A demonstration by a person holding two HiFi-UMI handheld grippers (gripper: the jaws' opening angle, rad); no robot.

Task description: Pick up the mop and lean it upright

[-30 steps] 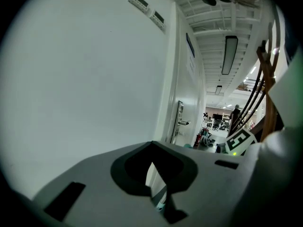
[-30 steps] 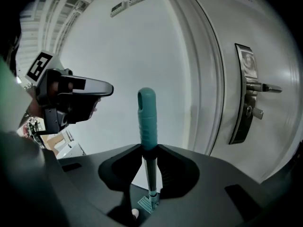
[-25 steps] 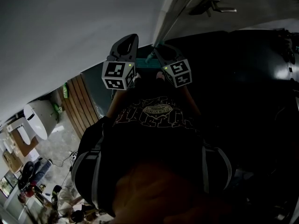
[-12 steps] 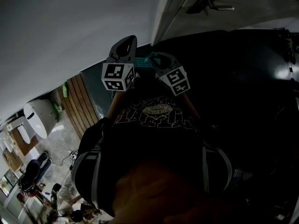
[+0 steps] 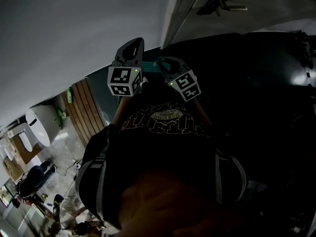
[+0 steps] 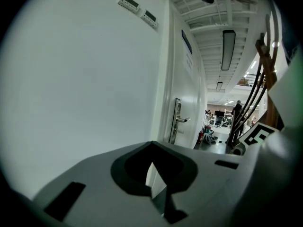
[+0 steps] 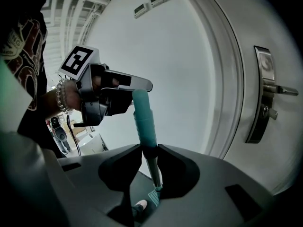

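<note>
The mop's teal handle (image 7: 143,119) stands nearly upright in front of the white wall. My right gripper (image 7: 149,151) is shut on it just below the teal grip. Far below, the mop's foot (image 7: 152,196) rests on the dark floor. My left gripper (image 7: 138,90) is at the top end of the handle, beside it. In the left gripper view its jaws (image 6: 152,167) stand almost together, with only a thin light sliver and nothing between them. In the head view both grippers, the left (image 5: 132,46) and the right (image 5: 164,63), are held up close together by the wall, with the handle (image 5: 150,66) between them.
The white wall (image 5: 74,33) fills the space ahead. A door with a metal lever handle (image 7: 279,90) is just to the right, behind a rounded frame (image 7: 227,79). A person's shoe (image 7: 140,205) is near the mop's foot. An open hall with people lies further off (image 6: 218,119).
In the head view the right gripper with the handle has shifted a little toward the left gripper and rolled slightly. The left gripper has stayed where it was.
</note>
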